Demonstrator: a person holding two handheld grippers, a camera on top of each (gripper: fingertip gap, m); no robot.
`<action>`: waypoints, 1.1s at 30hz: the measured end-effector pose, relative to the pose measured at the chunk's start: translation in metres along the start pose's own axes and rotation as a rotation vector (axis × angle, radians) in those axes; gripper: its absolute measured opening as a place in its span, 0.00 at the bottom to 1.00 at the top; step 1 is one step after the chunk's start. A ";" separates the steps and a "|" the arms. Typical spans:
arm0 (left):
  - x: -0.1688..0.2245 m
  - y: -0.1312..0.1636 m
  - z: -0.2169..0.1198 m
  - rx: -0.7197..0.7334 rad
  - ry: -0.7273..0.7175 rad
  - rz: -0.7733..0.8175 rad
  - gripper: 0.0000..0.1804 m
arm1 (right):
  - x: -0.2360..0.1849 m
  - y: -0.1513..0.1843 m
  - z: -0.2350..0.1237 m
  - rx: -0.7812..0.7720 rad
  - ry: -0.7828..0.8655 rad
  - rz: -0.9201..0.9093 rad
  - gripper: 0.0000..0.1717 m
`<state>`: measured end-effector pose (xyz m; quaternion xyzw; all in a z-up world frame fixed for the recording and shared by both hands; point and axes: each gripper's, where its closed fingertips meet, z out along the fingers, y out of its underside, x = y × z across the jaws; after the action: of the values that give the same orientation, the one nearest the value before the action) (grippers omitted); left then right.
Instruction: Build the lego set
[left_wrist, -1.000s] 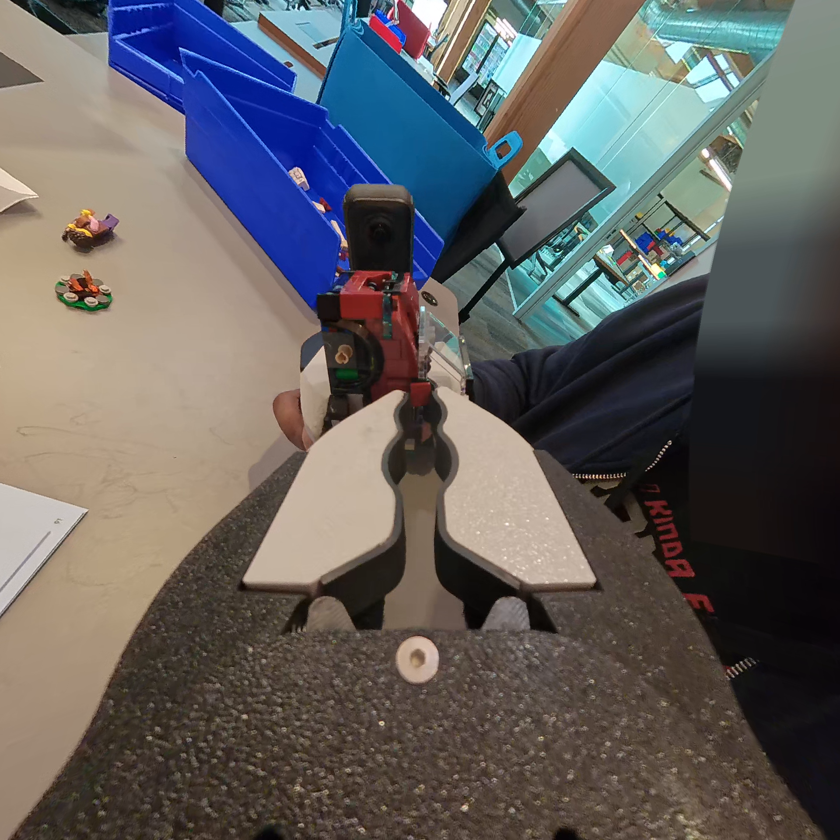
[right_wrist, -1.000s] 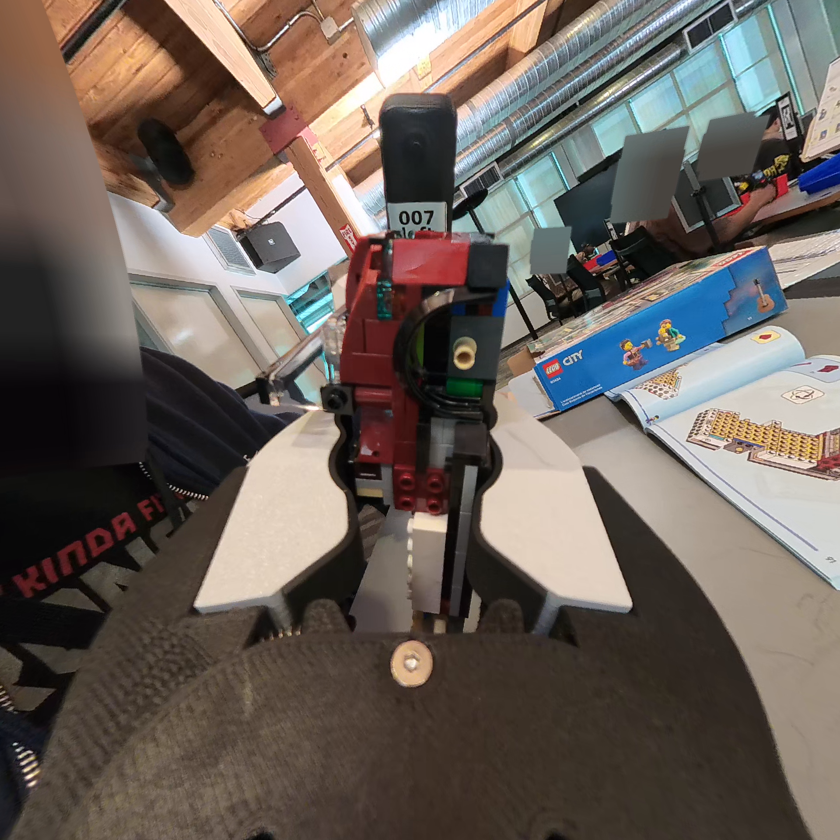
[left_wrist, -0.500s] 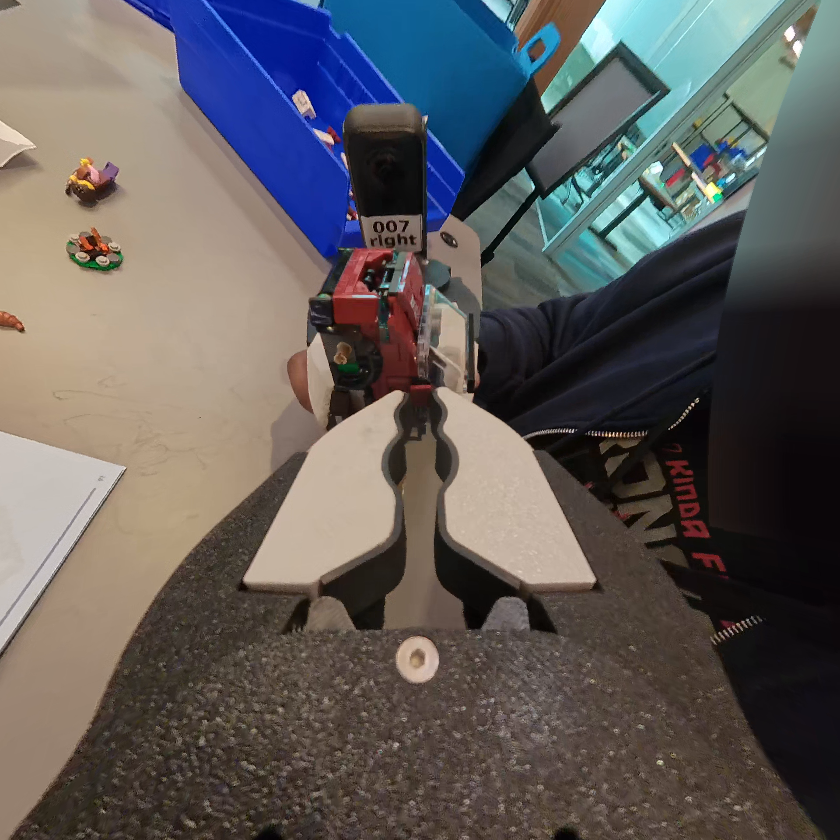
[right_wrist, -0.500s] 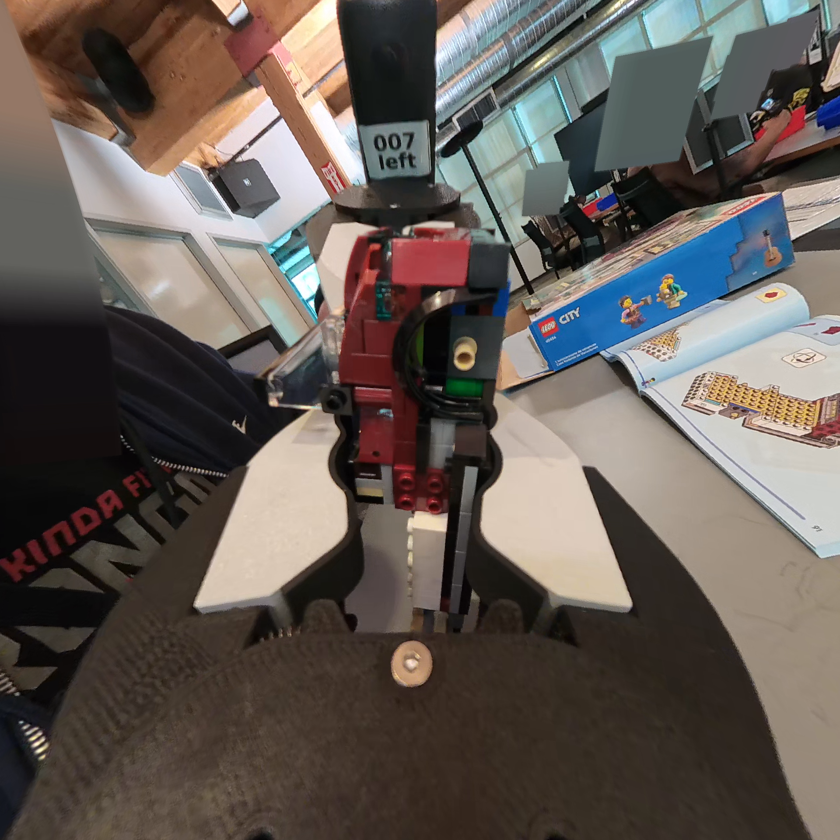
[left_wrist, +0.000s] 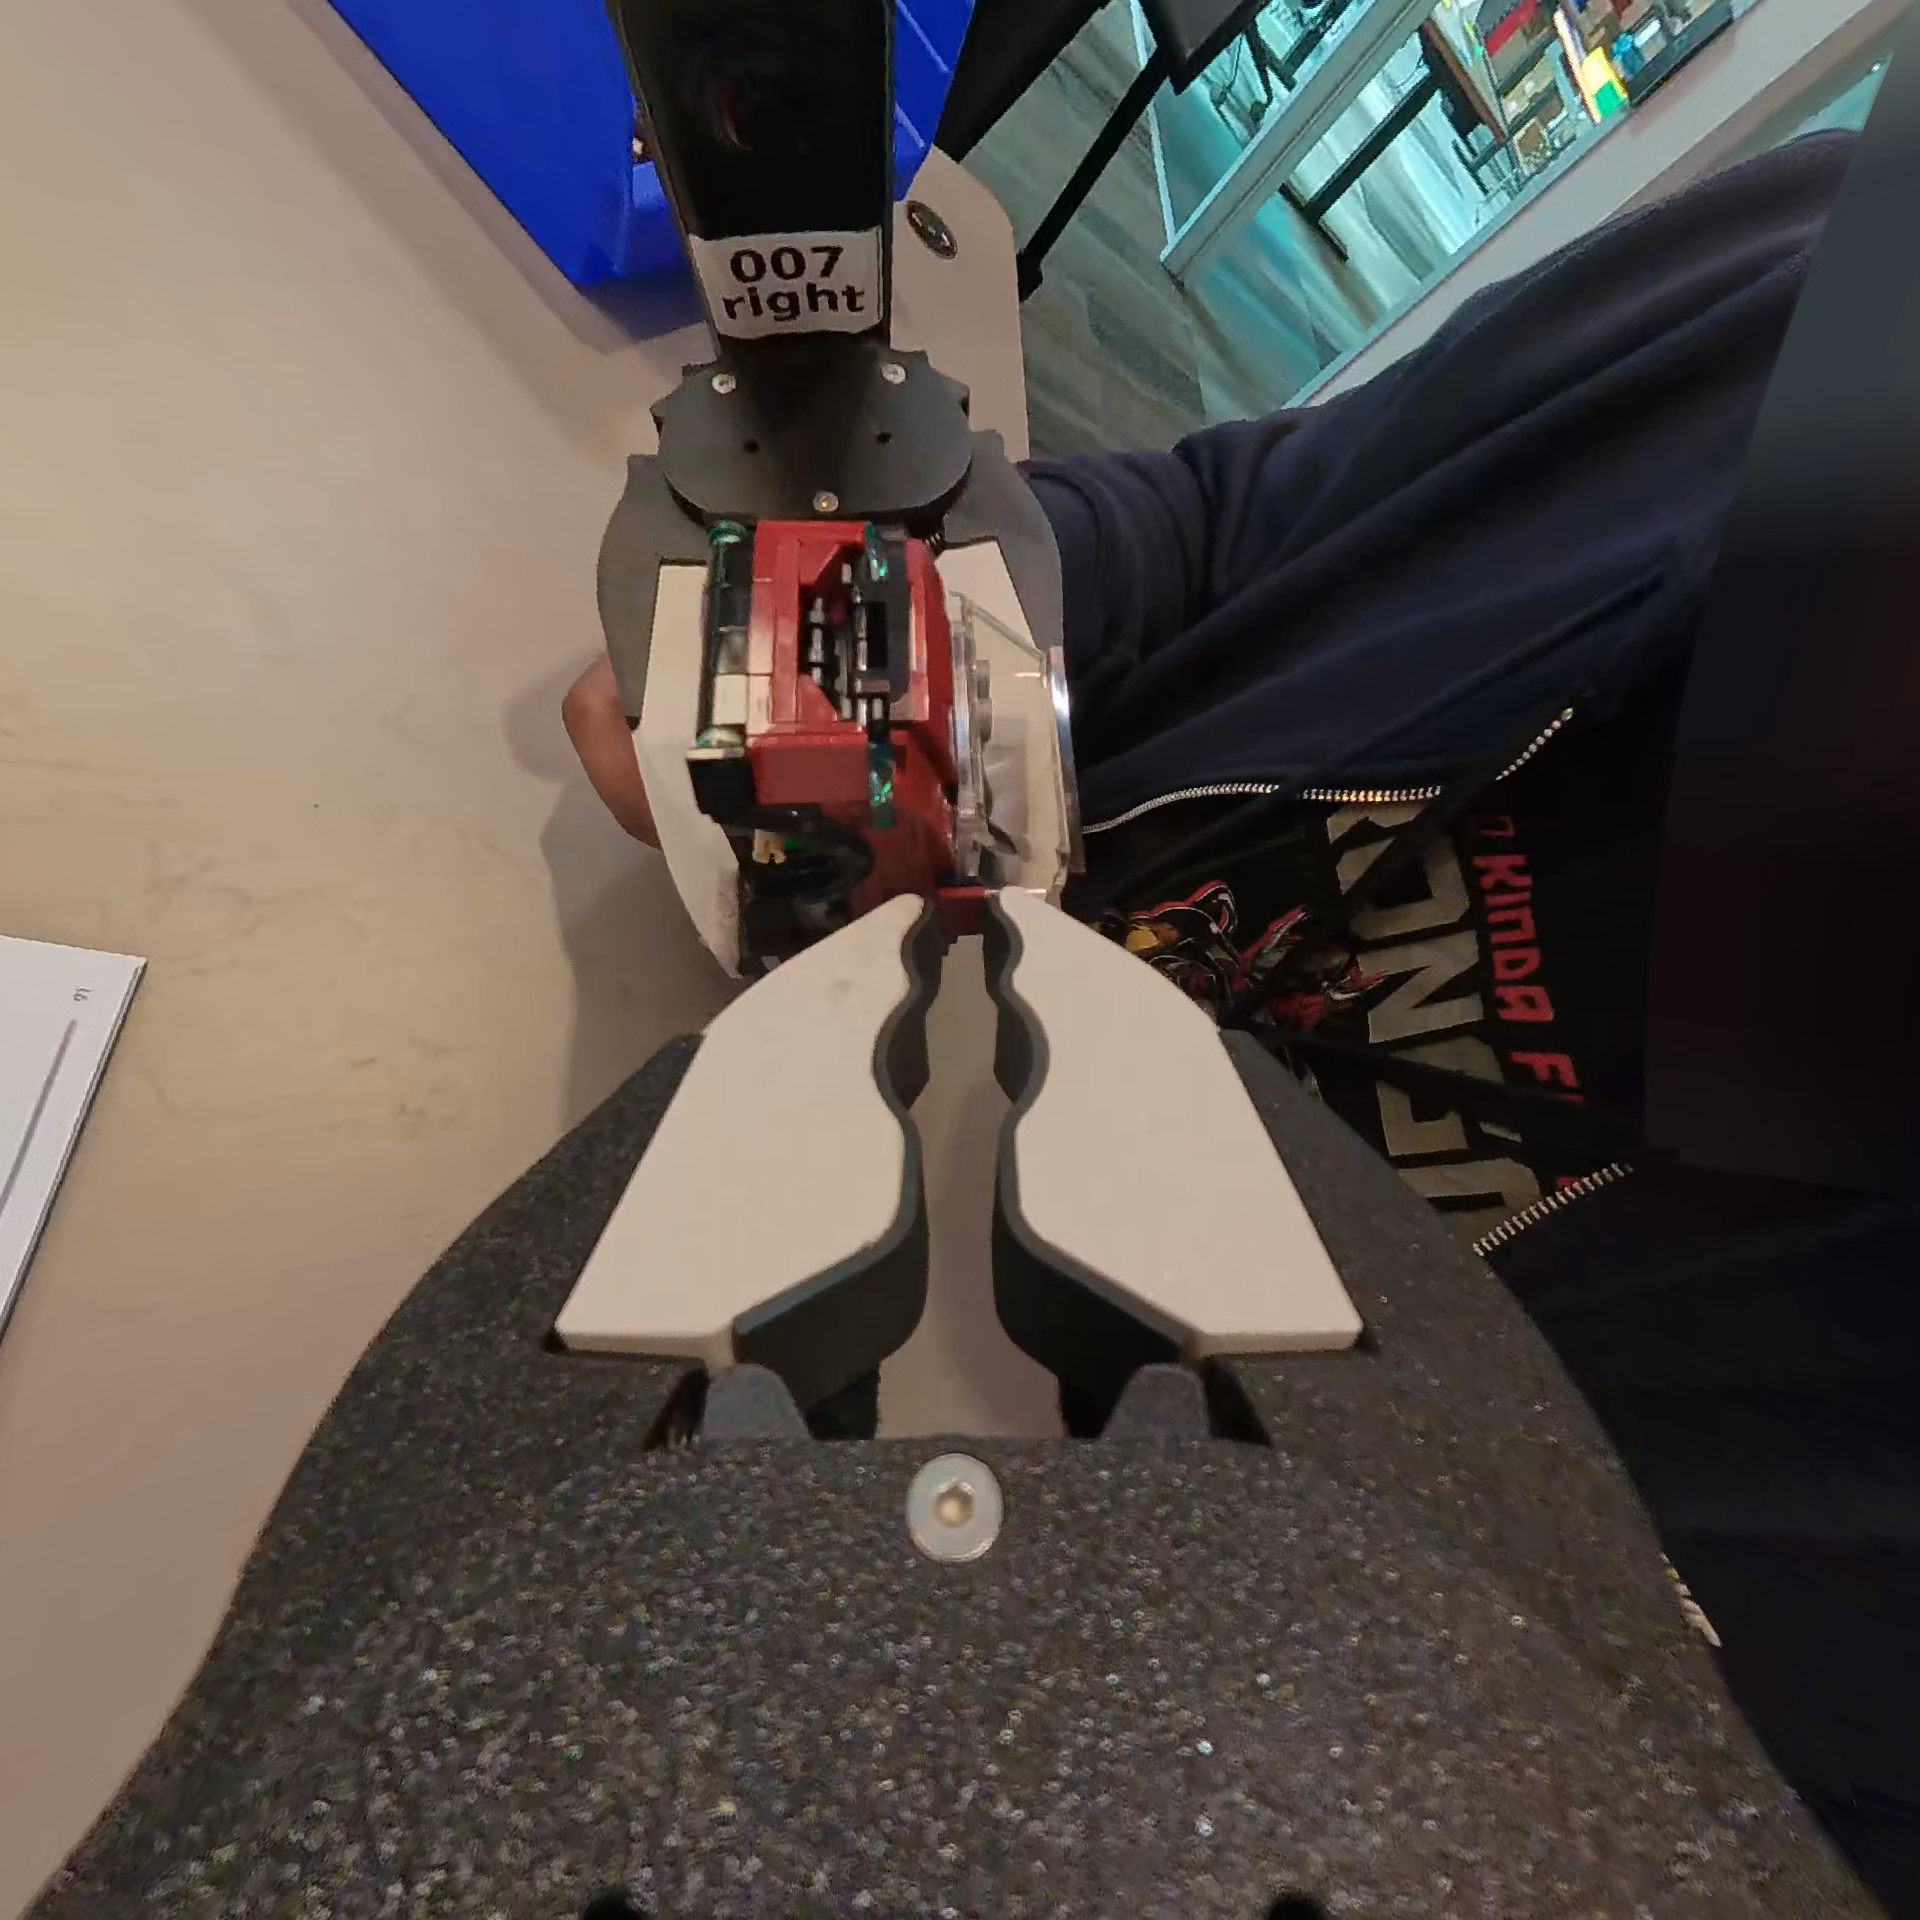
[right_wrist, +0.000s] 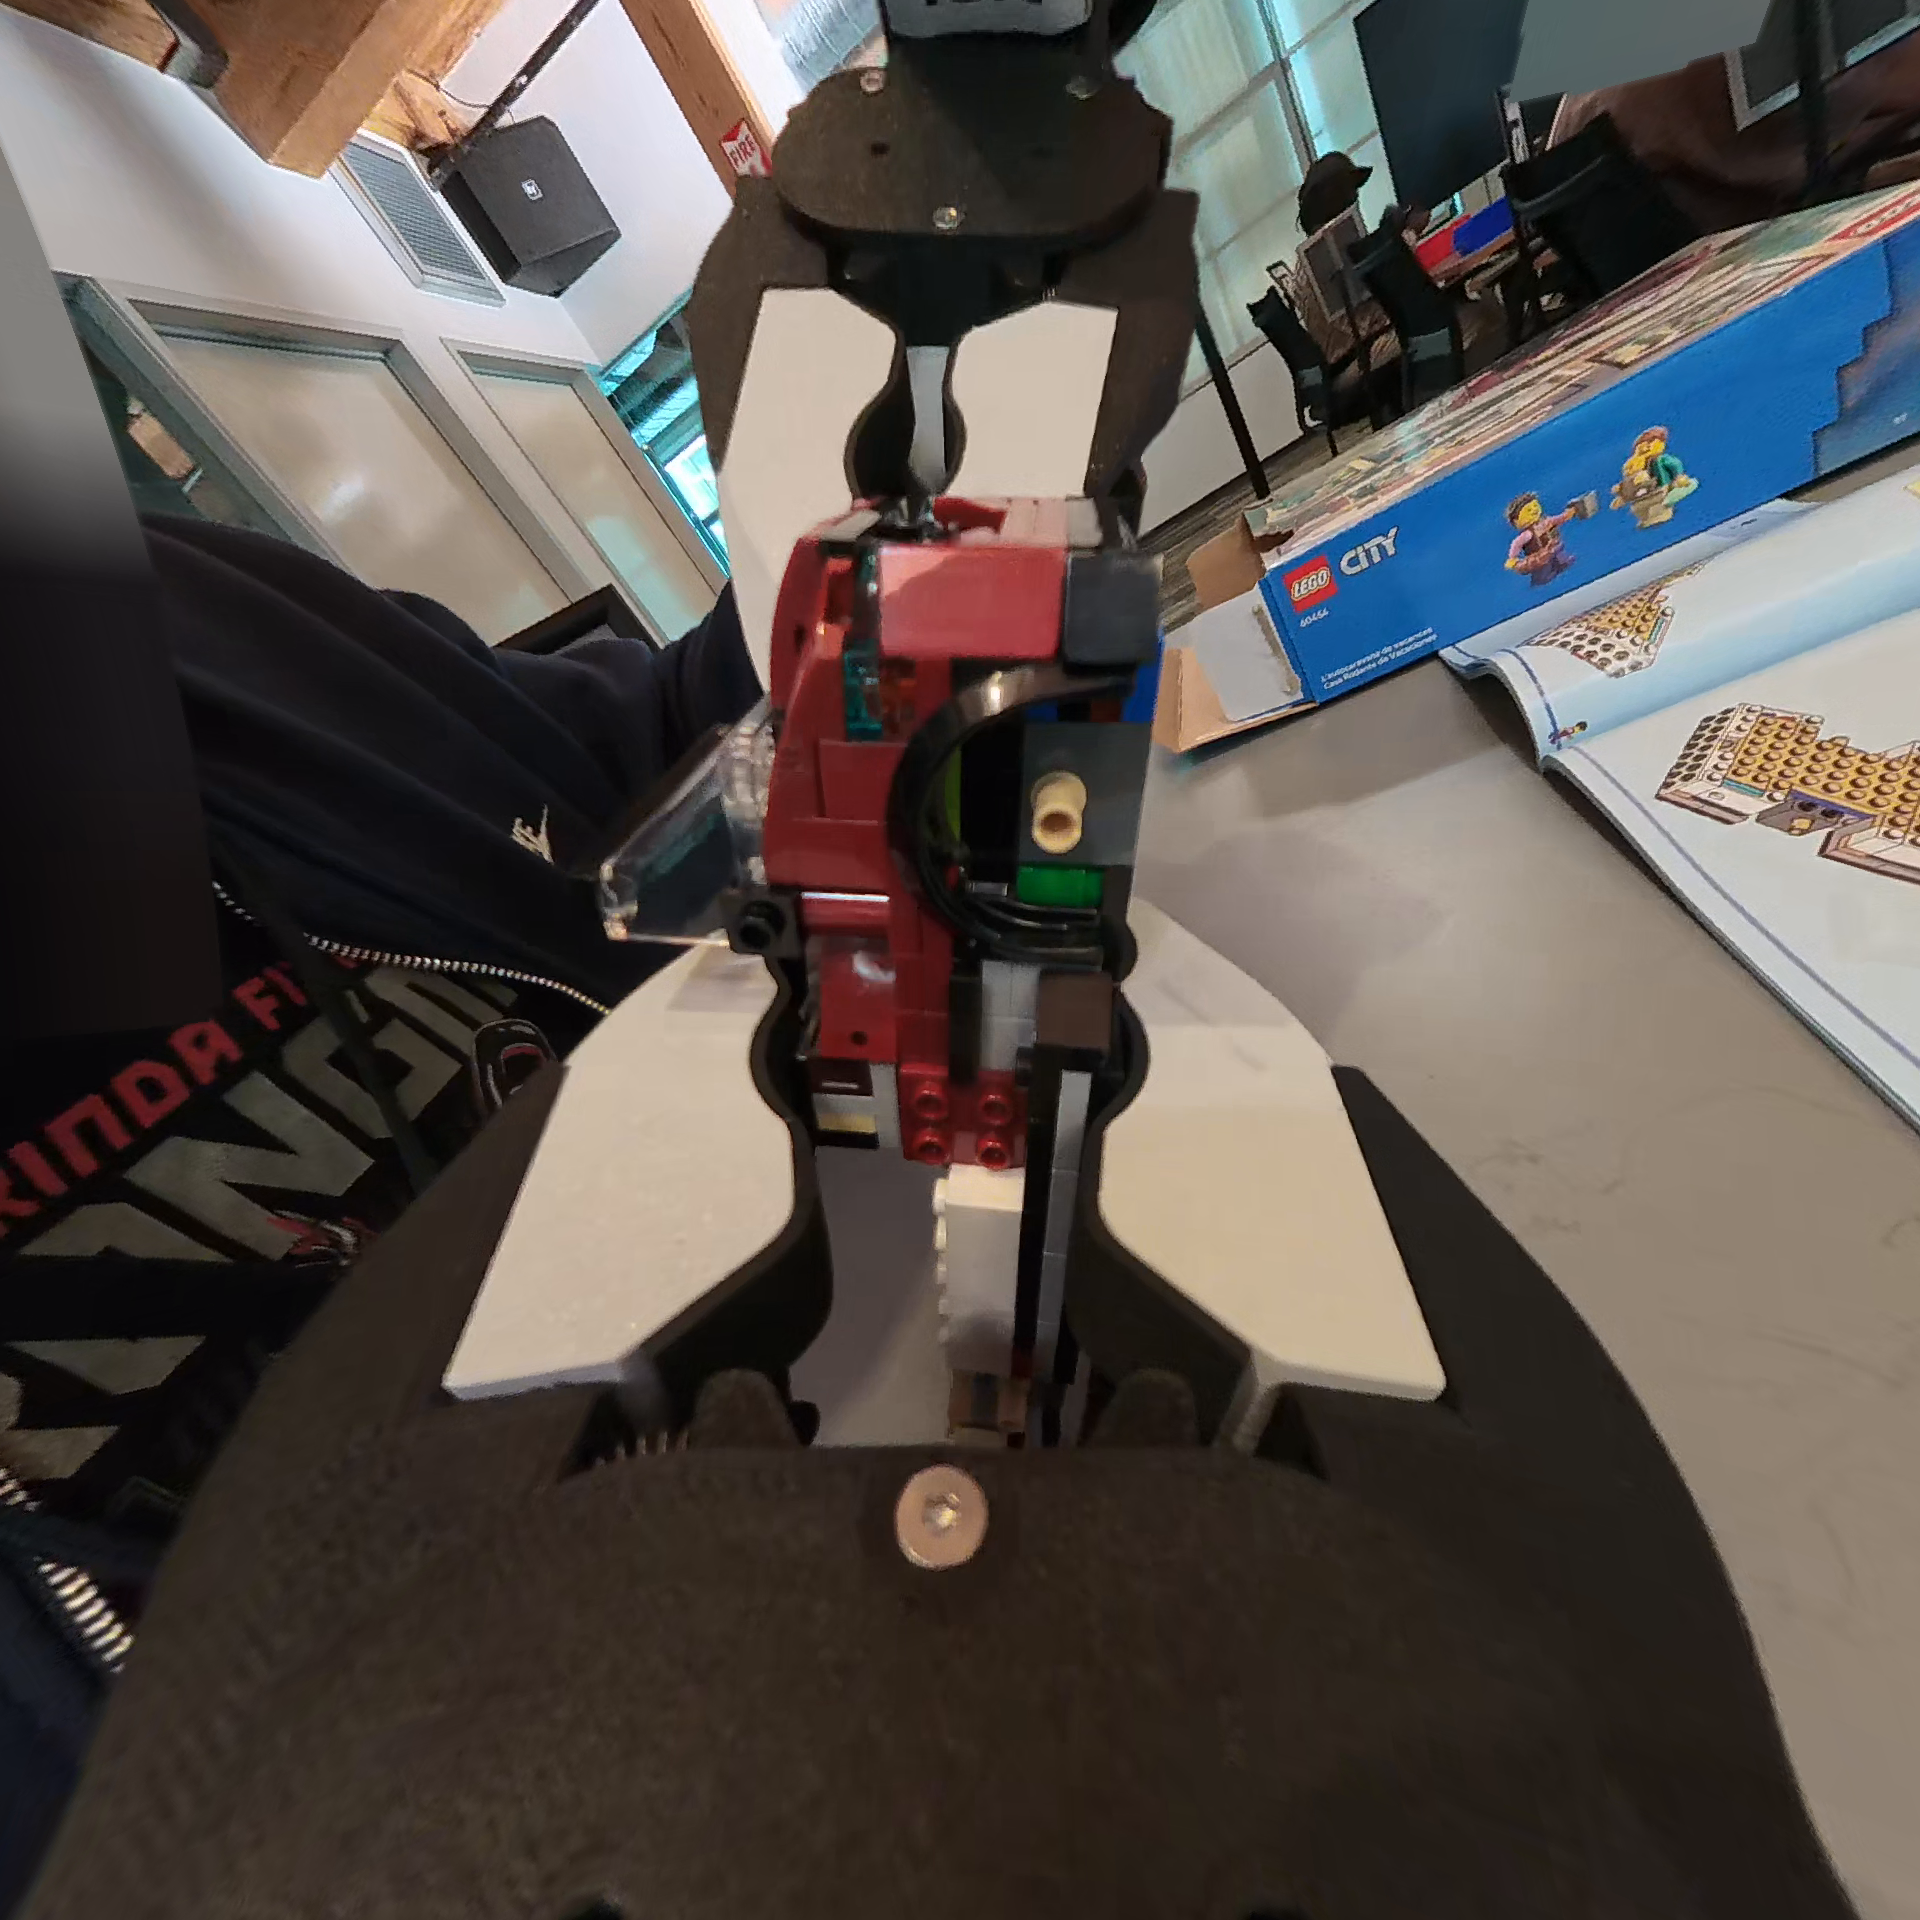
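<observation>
1. The right claw (right_wrist: 951, 997) stands wide, its two pads pressed on the sides of a dark red brick model (right_wrist: 935, 790) that stands upright between them.
2. The model has a black arch, a tan peg, a green brick and a clear windscreen piece (right_wrist: 675, 852) jutting toward the person's dark jacket (right_wrist: 395, 727); white and grey bricks run down between the fingers.
3. The left claw (left_wrist: 964, 914) is nearly closed, its tips pinching a small red piece (left_wrist: 961, 902) at the near end of the same model (left_wrist: 821, 727), which is held up off the counter (left_wrist: 260, 623).
4. The two claws face each other, the model between them.
5. On the counter in the right wrist view lie a blue toy box (right_wrist: 1579, 520) and, just beside it, an open instruction booklet (right_wrist: 1766, 769) toward the right edge.
6. In the left wrist view a blue bin (left_wrist: 540, 125) sits at the far edge and a white sheet (left_wrist: 52, 1060) at the left edge.
</observation>
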<state>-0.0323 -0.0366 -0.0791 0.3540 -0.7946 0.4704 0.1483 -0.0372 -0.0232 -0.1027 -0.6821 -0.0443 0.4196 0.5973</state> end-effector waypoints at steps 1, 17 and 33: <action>0.000 0.001 0.000 0.003 0.012 -0.005 0.04 | 0.001 0.001 0.000 -0.006 0.003 0.000 0.32; 0.003 -0.008 -0.015 0.274 0.000 -0.020 0.09 | 0.000 -0.006 0.001 0.069 -0.037 0.061 0.31; -0.004 -0.004 -0.008 0.357 -0.029 -0.059 0.04 | 0.003 -0.003 0.003 0.058 -0.018 0.059 0.32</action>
<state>-0.0273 -0.0293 -0.0743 0.4045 -0.6899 0.5942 0.0855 -0.0354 -0.0186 -0.1019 -0.6618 -0.0174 0.4444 0.6035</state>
